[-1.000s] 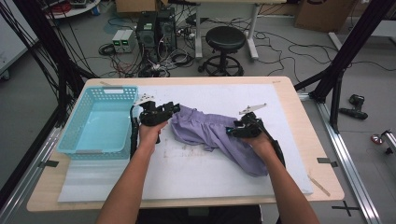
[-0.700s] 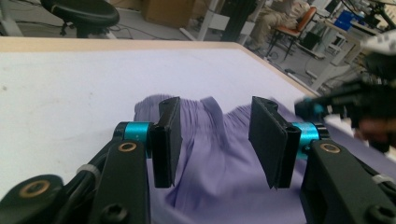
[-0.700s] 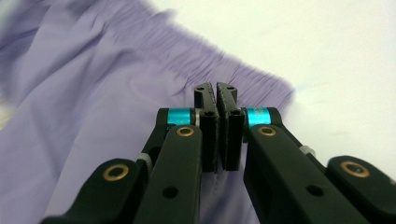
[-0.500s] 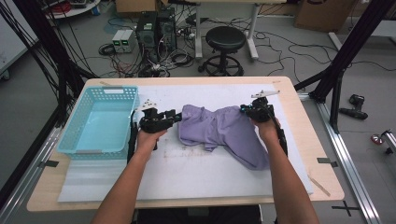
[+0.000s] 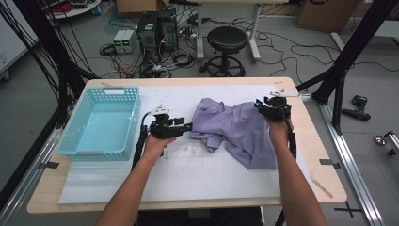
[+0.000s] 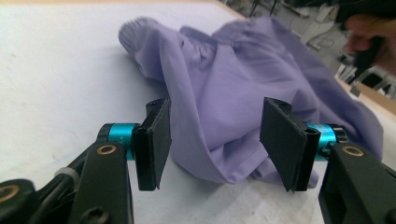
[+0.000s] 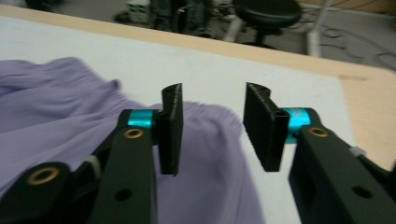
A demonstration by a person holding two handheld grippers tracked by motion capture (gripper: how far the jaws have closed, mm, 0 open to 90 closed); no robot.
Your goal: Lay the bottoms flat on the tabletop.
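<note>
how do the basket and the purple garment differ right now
The blue basket is a rigid mesh box at the table's left; the purple garment is soft cloth, crumpled mid-table towards the right. The basket sits apart from both grippers; the garment lies between the left gripper and right gripper, whose jaws have just been opening, nothing clamped. Both rest on the white mat.

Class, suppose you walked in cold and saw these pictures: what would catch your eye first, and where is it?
First, the crumpled lilac garment on the white mat, right of the table's middle. Next, the two hand-held grippers flanking it: the left gripper at its left edge and the right gripper at its far right corner, both with jaws apart and just opening, no cloth pinched. Then the empty turquoise basket at the table's left end.
</note>
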